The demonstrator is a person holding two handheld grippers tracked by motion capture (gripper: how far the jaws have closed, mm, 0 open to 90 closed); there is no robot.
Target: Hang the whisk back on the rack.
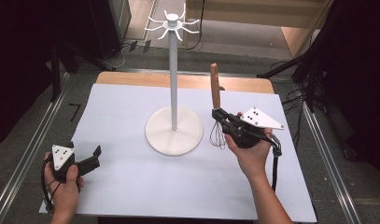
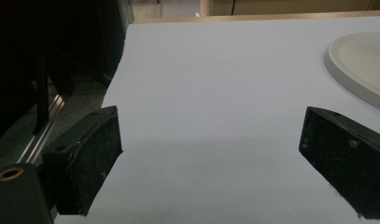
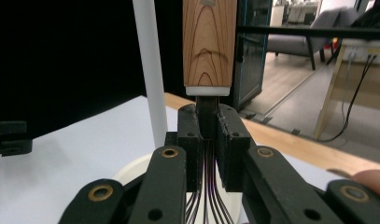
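Right of the stand's base, the whisk (image 1: pixel 216 112) is up off the table, held upright with its wooden handle pointing skyward and its wire loops hanging down. The right gripper (image 1: pixel 220 116) has its fingers (image 3: pixel 191 140) clamped on the dark neck just below the handle, and that low grip looks deliberate: it leaves the handle's top end free, presumably so it can go up to the hooks. And there they are, the white hook arms crowning the utensil stand (image 1: pixel 173 84), whose pole rises from a round base (image 2: pixel 360 65) mid-table. That's a fair climb from where the whisk hangs now, just beside the base. Over at the near left corner, the left gripper (image 1: pixel 87 158) rests low over the white table (image 1: pixel 122 186), fingers (image 2: pixel 85 163) wide apart, holding nothing, seemingly parked out of the way.
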